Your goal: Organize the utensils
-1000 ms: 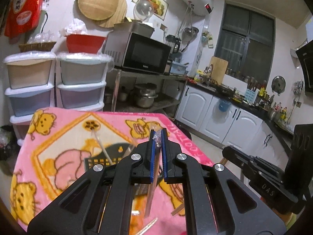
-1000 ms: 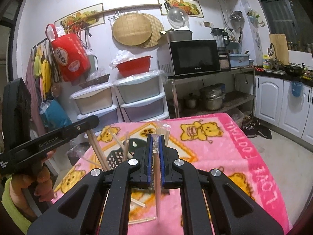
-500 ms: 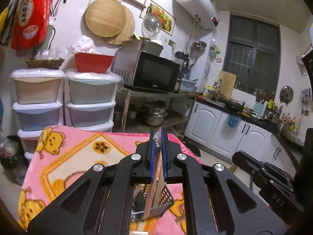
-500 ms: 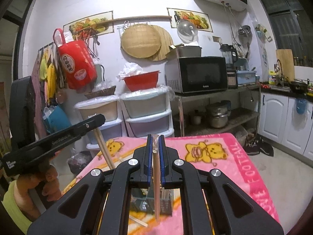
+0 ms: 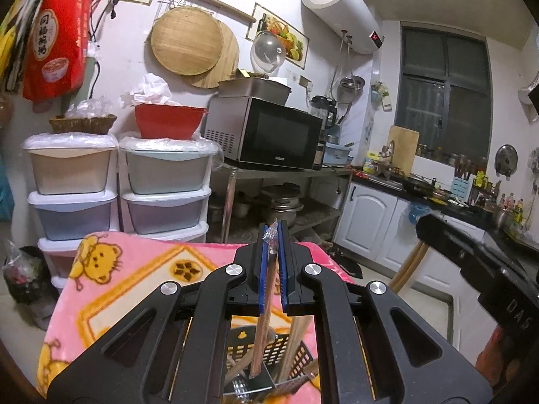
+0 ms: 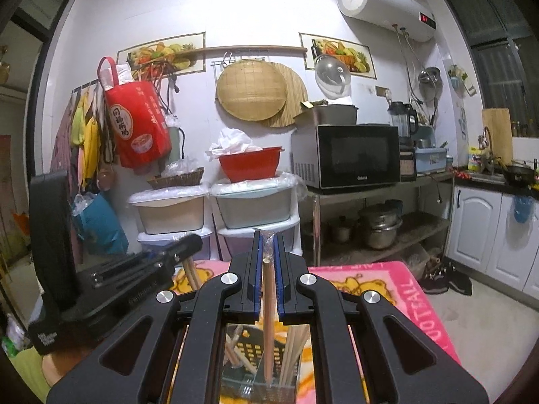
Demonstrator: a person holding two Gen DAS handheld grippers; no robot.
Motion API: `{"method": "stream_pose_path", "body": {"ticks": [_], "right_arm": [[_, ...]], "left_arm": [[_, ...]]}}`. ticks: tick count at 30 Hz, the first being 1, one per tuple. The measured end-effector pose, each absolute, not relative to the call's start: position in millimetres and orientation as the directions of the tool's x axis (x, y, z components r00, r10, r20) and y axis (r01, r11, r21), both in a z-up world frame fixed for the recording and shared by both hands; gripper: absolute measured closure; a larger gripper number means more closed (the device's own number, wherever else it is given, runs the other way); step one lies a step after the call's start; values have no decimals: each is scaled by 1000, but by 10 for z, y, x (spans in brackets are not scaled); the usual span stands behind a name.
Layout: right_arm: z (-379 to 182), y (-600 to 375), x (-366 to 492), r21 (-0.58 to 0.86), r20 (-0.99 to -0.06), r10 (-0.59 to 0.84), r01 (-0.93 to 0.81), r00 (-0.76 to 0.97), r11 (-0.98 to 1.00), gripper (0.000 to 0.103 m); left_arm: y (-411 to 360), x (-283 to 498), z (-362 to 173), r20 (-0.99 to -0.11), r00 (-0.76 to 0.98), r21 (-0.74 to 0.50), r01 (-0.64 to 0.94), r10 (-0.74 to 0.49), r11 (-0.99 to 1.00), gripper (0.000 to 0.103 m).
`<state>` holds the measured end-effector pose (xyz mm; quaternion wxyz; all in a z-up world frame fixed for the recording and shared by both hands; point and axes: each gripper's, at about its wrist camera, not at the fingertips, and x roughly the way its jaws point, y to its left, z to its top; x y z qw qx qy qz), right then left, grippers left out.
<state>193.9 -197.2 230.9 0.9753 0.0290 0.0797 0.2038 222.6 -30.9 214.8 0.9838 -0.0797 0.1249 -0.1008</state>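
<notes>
In the left wrist view my left gripper (image 5: 273, 235) is shut on a wooden chopstick (image 5: 262, 330) in a clear wrapper. The stick hangs down over a black perforated basket (image 5: 296, 357) on the pink blanket (image 5: 118, 289). My right gripper (image 6: 266, 245) is shut on another wrapped chopstick (image 6: 268, 320), whose lower end reaches the same basket (image 6: 249, 350), where several chopsticks stand. Each gripper shows in the other's view: the right one (image 5: 424, 232) with its stick (image 5: 406, 264) at the right, the left one (image 6: 192, 240) with its stick (image 6: 190, 272) at the left.
The pink blanket (image 6: 387, 286) covers the table. Behind it stand stacked plastic drawers (image 5: 165, 181) and a metal shelf with a microwave (image 5: 269, 134) and pots. White cabinets (image 5: 370, 222) line the right wall. A hand (image 6: 50, 367) holds the left gripper.
Both grippers have risen with their chopsticks still held. The basket now sits lower, under the jaws, and more of the wall shows.
</notes>
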Motion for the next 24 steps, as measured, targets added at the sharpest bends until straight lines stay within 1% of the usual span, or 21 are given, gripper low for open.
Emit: {"method": "stream_pose_path", "body": {"ticks": [14,24], "right_arm": [[2072,-1872,2202,83,-151,405,-396,902,914,96],[1725,-1878,2430,142,-207,397,-374,894,916,96]], "left_arm": [[-289,2381,1858,-260,942,-200,162,-211,966,100],[-322,2394,1645,-273,935,-190,176,-224,966,100]]}}
